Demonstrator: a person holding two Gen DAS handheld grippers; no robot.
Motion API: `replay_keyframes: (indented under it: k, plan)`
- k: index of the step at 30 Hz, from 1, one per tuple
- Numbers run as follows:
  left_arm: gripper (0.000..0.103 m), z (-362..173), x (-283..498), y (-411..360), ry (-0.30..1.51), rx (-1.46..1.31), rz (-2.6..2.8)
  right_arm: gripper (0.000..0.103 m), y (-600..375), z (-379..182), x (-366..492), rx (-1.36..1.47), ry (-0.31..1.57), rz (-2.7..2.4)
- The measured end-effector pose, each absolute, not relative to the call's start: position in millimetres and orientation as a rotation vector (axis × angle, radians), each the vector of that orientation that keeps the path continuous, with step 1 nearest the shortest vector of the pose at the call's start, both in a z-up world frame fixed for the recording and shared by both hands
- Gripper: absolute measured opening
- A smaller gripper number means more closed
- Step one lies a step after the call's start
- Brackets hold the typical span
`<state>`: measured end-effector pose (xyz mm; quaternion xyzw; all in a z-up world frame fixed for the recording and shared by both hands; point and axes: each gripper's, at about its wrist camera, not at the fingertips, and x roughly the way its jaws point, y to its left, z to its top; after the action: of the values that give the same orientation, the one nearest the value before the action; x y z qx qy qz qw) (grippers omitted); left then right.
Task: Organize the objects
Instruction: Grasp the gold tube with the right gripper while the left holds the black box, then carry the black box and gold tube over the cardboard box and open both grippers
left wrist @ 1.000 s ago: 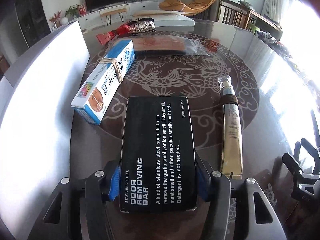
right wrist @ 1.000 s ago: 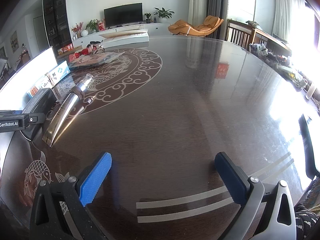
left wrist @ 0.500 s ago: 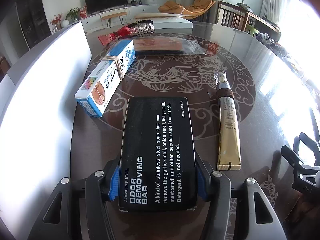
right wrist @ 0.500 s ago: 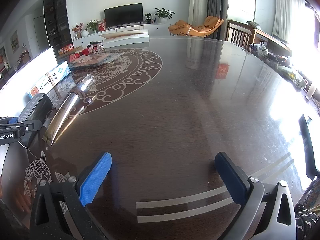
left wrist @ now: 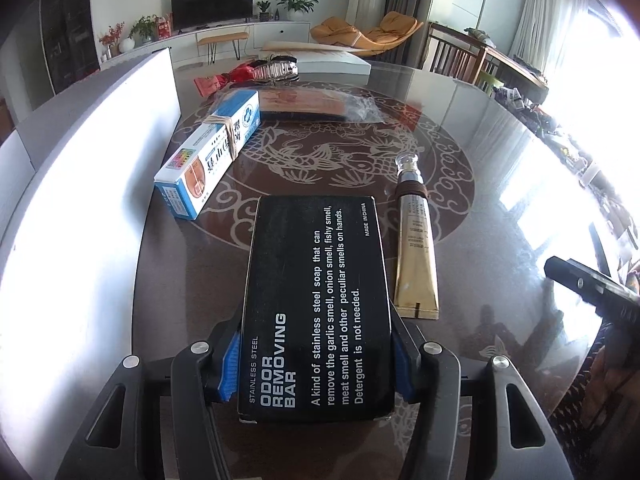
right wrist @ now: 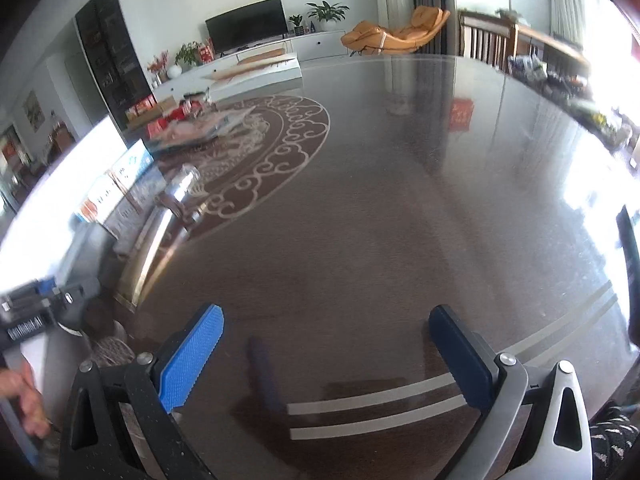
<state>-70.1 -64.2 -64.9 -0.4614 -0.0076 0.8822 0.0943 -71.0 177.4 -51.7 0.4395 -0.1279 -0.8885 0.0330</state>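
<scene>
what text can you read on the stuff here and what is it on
black box, held in the left gripper: "STAINLESS STEEL ODOR REMOVING BAR"
black box: "Detergent is not needed."
black box: "MADE IN CHINA"
blue and white box: characters too small to read
gold tube: print too small to read

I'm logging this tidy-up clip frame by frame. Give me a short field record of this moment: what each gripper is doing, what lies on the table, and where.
left gripper: shut on the black box, blue pads on its two long sides
right gripper: open, empty, over bare table
gold tube: flat on the table, right of the black box, cap pointing away
blue-and-white box: left of the black box, rubber band around it
bagged packet: beyond both, farther across the table
white panel: along the table's left edge
</scene>
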Motion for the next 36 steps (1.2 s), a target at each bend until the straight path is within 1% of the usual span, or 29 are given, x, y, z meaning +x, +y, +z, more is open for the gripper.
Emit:
replay_keyframes:
  k: [2,3,6,7,8,9,10,11,12,13,14,17,19,22,26,29,31,33,36]
  plan:
    - [0.057,-57,-63,-66,-0.049,-1.34,2.62,0.101,170,-36,-92,1.379,-0.492,-2.626]
    - [0.057,-54,-60,-67,-0.058,-1.328,2.623,0.101,162,-31,-101,1.388,-0.499,-2.577]
    - [0.057,-40,-51,-73,-0.08,-1.292,2.638,0.101,109,-27,-139,1.477,-0.424,-2.393]
    - [0.057,-34,-47,-75,-0.078,-1.279,2.645,0.094,93,-28,-148,1.497,-0.388,-2.381]
    - [0.057,-30,-43,-76,-0.074,-1.27,2.651,0.09,76,-32,-158,1.52,-0.33,-2.382]
    - [0.057,-25,-38,-78,-0.076,-1.261,2.655,0.083,60,-38,-168,1.561,-0.27,-2.381]
    - [0.057,-21,-33,-81,-0.081,-1.251,2.659,0.073,47,-48,-174,1.611,-0.225,-2.375]
    - [0.057,-15,-27,-84,-0.087,-1.239,2.663,0.068,36,-56,-178,1.652,-0.167,-2.371]
    - [0.057,-11,-23,-86,-0.094,-1.228,2.666,0.055,25,-54,-176,1.601,-0.054,-2.43]
    - [0.057,-5,-17,-90,-0.108,-1.21,2.671,0.032,16,-57,-175,1.602,0.023,-2.43]
    - [0.057,0,-12,-94,-0.12,-1.195,2.677,0.026,15,-60,-173,1.59,0.006,-2.415]
    - [0.057,19,-1,-106,-0.149,-1.144,2.706,0.026,23,-63,-161,1.558,0.022,-2.439]
    - [0.057,30,4,-116,-0.182,-1.117,2.718,0.026,35,-59,-150,1.53,-0.036,-2.433]
    - [0.057,51,14,-139,-0.235,-1.073,2.754,0.026,45,-33,-137,1.444,-0.099,-2.42]
    - [0.057,74,26,-186,-0.27,-1.051,2.855,0.026,33,25,-119,1.269,-0.201,-2.372]
    - [0.057,81,35,-231,-0.265,-1.078,2.971,0.026,-6,72,-109,1.131,-0.248,-2.266]
    - [0.057,79,43,-257,-0.258,-1.119,3.038,0.026,-40,91,-99,1.08,-0.253,-2.176]
    - [0.057,72,48,-282,-0.272,-1.185,3.083,0.026,-81,98,-89,1.071,-0.253,-2.068]
    - [0.059,50,55,-317,-0.327,-1.343,3.137,0.026,-141,85,-76,1.106,-0.209,-1.935]
